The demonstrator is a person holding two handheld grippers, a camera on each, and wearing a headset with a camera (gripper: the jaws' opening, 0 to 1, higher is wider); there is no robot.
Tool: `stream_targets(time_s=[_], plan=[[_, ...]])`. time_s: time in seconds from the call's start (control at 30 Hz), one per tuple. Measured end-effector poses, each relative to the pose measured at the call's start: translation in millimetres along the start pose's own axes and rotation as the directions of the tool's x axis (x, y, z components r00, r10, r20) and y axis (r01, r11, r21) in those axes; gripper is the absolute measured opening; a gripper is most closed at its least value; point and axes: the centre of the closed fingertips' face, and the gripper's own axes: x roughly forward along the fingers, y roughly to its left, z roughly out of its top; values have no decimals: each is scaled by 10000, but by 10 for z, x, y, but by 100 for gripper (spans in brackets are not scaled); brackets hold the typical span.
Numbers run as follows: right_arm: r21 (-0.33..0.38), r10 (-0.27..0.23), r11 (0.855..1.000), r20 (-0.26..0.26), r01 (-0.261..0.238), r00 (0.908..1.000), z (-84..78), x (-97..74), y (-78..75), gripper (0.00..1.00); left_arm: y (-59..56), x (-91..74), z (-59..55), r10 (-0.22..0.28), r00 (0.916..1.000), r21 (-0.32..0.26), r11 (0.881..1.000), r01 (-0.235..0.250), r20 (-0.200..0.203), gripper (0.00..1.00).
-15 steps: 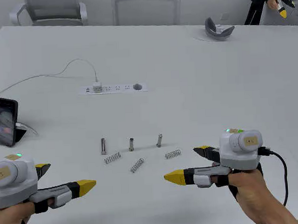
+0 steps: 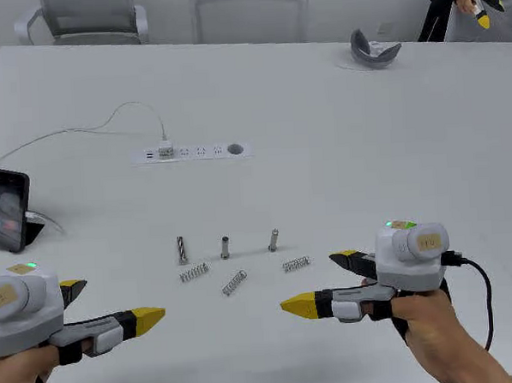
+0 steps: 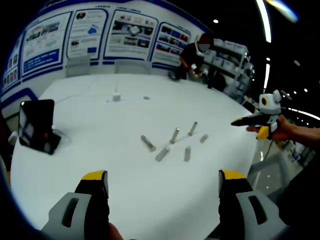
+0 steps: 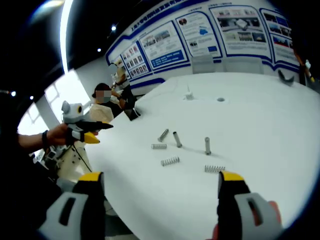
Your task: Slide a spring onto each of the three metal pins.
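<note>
1. three pins (image 2: 225, 247) in a row at frame centre; three springs (image 2: 234, 282) loose just below them.
2. pins: grey metal cylinders; springs: short wire coils, on a white table (image 2: 322, 136).
3. left gripper (image 2: 112, 304) lower left, right gripper (image 2: 321, 282) lower right, held level, tips inward, my jaws wide, empty.

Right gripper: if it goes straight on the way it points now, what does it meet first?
Most likely the middle spring, lying almost dead ahead of the right gripper; height is unclear, so it might pass over it.
</note>
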Motion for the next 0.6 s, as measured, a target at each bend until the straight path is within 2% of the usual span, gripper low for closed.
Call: stream_targets(time_s=[0.23,0.3,0.6], plan=[[-79,53,10000,-16,-54,10000,-16,-4,14,98,31,5,-11,61,10000,-73,10000,-61,-40,92],[-334,-64,9994,219,71,9997,11,-12,7,98,40,10,-15,71,10000,-111,9999,-72,-57,91],[-27,-73,10000,89,74,9999,-84,-15,22,98,93,94,-2,79,9998,-225,9997,-83,-174,91]])
